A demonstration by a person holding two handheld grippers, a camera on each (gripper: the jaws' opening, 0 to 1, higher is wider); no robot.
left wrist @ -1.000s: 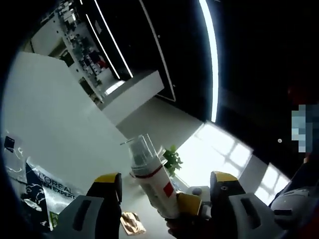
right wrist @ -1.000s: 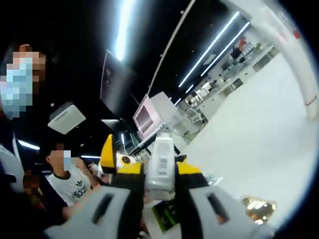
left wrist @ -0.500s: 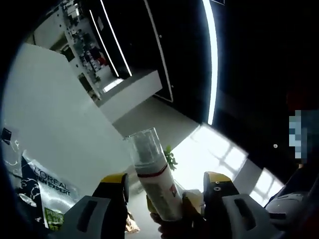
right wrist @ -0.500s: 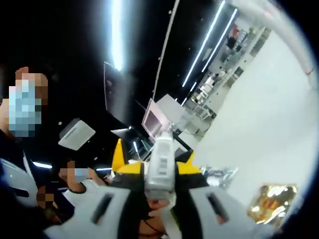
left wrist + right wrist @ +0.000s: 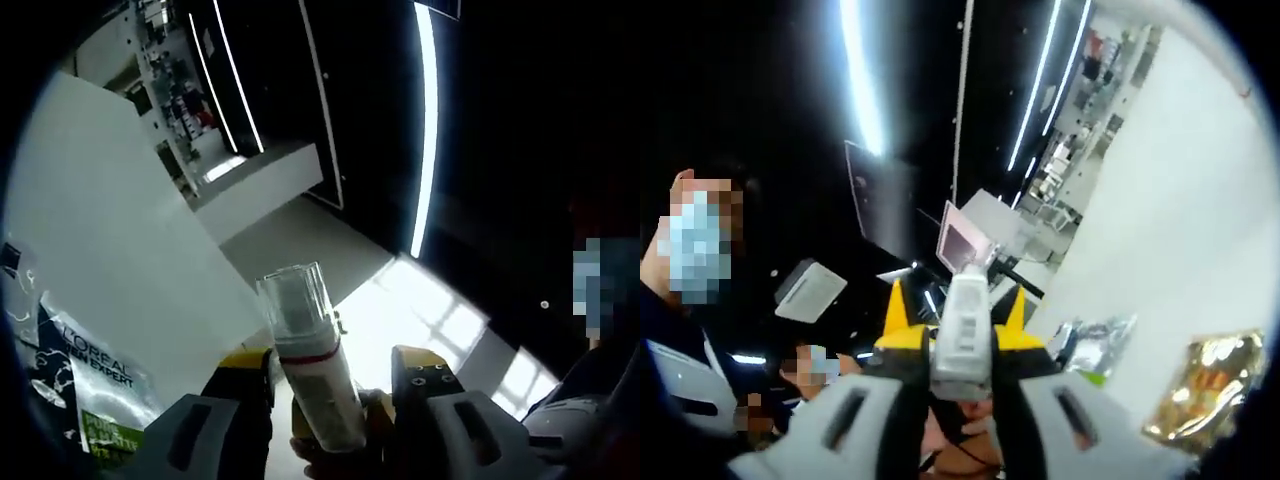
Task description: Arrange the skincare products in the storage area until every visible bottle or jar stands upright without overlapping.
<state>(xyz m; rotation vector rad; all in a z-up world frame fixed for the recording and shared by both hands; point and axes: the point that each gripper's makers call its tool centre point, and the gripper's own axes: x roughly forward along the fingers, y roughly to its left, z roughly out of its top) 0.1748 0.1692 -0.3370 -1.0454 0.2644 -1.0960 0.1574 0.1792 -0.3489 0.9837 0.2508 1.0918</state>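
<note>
Two grippers meet on one white cylindrical bottle with a clear plastic cap and a red band (image 5: 308,370), held up off the white table (image 5: 110,270). In the left gripper view, the left gripper (image 5: 330,375) brackets the bottle's lower body, though whether its jaws actually press it I cannot tell. In the right gripper view, the right gripper (image 5: 960,345) is clamped on the bottle, seen end-on. Both views tilt steeply, so I judge the main risk is the bottle twisting or slipping if the hands pull unevenly, then toppling onto the packets. Counted: one bottle, one dark printed sachet (image 5: 85,385), one silver sachet (image 5: 1095,345), one gold foil sachet (image 5: 1205,385).
</note>
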